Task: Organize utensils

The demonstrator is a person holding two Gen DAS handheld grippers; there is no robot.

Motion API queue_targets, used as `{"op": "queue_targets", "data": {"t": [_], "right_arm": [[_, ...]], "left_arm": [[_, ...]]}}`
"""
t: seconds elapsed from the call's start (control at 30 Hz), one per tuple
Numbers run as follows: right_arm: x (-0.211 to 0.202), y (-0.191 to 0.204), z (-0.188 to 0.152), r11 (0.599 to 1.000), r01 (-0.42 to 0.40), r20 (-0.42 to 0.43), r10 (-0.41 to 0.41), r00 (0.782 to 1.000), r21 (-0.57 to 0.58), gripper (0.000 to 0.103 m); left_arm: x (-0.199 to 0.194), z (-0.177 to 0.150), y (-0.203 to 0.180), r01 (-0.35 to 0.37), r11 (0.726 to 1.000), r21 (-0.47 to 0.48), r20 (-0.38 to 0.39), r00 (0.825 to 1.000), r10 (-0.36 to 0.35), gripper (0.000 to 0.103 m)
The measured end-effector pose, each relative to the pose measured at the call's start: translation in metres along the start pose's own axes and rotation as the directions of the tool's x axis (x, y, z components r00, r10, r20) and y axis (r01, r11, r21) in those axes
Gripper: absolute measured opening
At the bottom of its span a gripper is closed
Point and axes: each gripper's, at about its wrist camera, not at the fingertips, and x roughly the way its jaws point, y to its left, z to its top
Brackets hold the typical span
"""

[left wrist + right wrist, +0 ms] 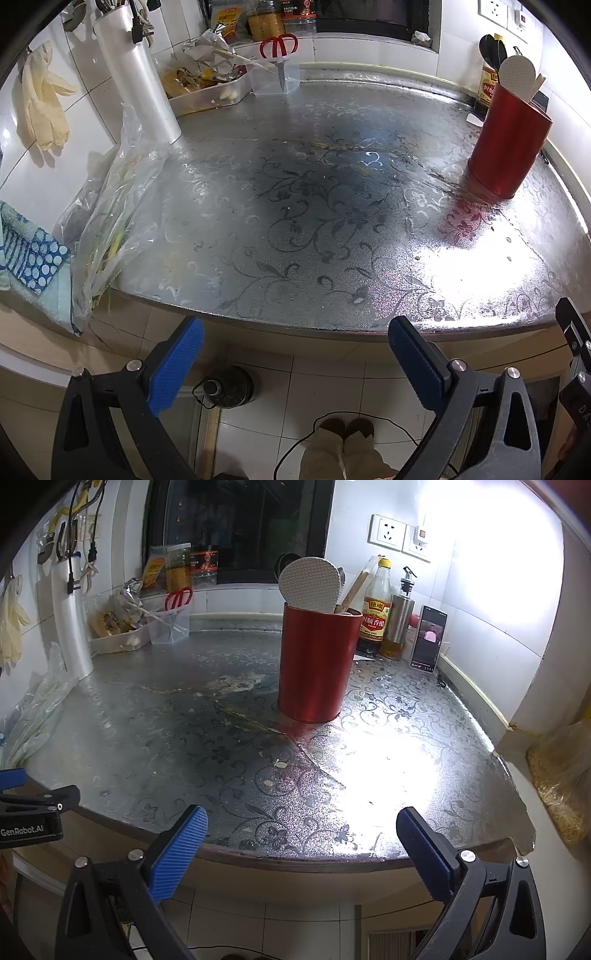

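A red cylindrical utensil holder stands upright on the patterned counter, at its right side. A white rice paddle, dark spoons and chopsticks stick out of it. Red-handled scissors stand in a clear box at the back. My left gripper is open and empty in front of the counter's edge. My right gripper is also open and empty there, well short of the holder.
A tray of foil and food scraps, a white roll and a plastic bag line the left. Vinegar bottle, oil bottle and a phone stand behind the holder. A person's feet are below.
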Motion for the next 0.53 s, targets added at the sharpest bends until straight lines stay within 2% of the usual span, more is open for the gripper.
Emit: {"op": "queue_targets", "data": {"t": [0.33, 0.53], "right_arm": [[0.0008, 0.0001, 0.0021, 1.000, -0.001, 0.003, 0.001, 1.000, 0.000, 0.103], [0.0009, 0.0001, 0.0023, 1.000, 0.000, 0.003, 0.000, 1.000, -0.001, 0.103]], "left_arm": [[0.0023, 0.0029, 0.0048, -0.001, 1.000, 0.001, -0.001, 1.000, 0.001, 0.100], [-0.0017, 0.0023, 0.0073, 0.001, 1.000, 0.003, 0.027, 1.000, -0.001, 0.100]]}}
